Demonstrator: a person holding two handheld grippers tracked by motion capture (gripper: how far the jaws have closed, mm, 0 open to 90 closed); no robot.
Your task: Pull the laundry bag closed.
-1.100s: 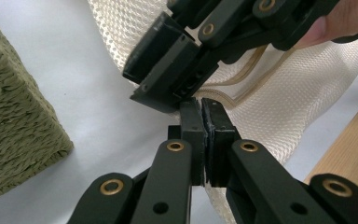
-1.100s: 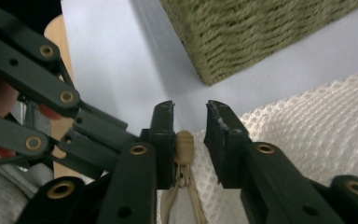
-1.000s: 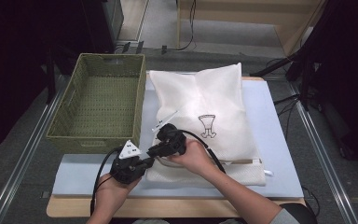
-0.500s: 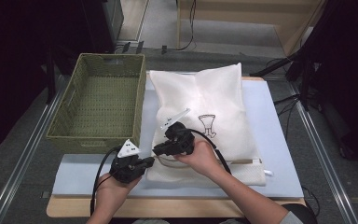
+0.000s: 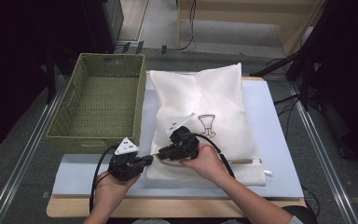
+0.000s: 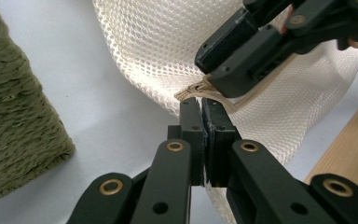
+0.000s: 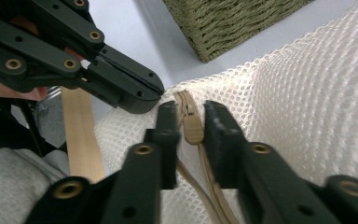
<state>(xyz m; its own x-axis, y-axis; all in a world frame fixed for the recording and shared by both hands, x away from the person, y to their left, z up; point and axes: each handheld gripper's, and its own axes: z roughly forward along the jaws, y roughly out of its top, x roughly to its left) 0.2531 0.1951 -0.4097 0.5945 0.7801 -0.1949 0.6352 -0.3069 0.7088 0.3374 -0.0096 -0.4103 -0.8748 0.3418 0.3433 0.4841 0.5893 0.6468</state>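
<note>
A white mesh bag (image 5: 205,98) with a small printed figure lies flat on the pale blue mat (image 5: 270,140). My left gripper (image 6: 202,105) is shut on the bag's near left corner, pinching the tan zip tape (image 6: 191,91). My right gripper (image 7: 189,112) sits just beside it, tip to tip. Its jaws have just been opening and now stand on either side of the tan zipper pull (image 7: 193,130) without pressing it. In the high view both grippers (image 5: 150,159) (image 5: 163,151) meet at that corner, each in a hand.
A green woven basket (image 5: 98,102) stands on the left of the mat, close to the bag's left edge. The wooden table edge (image 5: 177,207) runs under the forearms. Cables trail from both grippers toward the person.
The right gripper has shifted slightly to the right along the bag's near edge, and a white tag on it has come into sight. The left gripper has kept its place.
</note>
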